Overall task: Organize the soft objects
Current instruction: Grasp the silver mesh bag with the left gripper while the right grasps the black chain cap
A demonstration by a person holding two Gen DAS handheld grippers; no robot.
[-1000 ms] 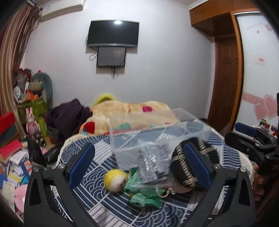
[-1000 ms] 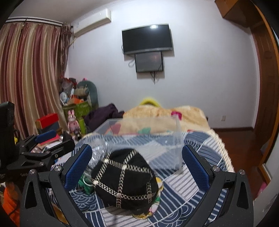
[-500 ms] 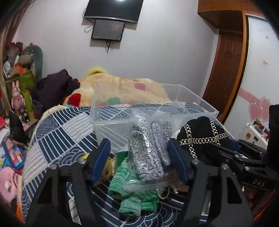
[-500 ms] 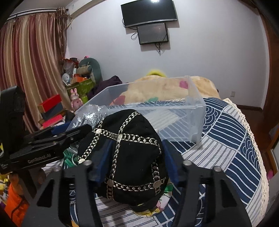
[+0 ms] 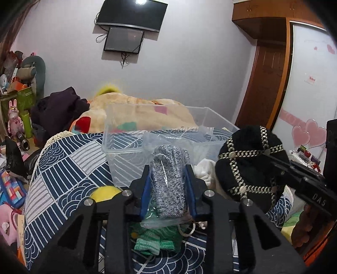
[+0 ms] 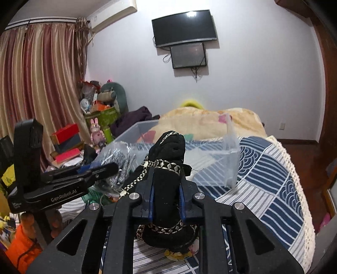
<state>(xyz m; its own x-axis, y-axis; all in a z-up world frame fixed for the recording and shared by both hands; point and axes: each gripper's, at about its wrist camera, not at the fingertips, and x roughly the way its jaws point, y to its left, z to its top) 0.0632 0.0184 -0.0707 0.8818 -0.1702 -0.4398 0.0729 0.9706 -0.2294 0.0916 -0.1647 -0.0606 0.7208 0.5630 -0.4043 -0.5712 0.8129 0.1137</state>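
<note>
A second ago both sets of fingers stood wide apart; now the left gripper is clamped on the bagged grey knit gloves and the right gripper on the black chain-trimmed hat, both just before the clear plastic bin on the bed, likely ready to go in.

Both wrist views look close along their claws across the bed, sharing the clear bin (and wall television).

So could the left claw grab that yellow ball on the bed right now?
Probably not as things stand. The left claw is shut on a bagged grey knit, so it has no free grip, though the yellow ball lies close by.
</note>
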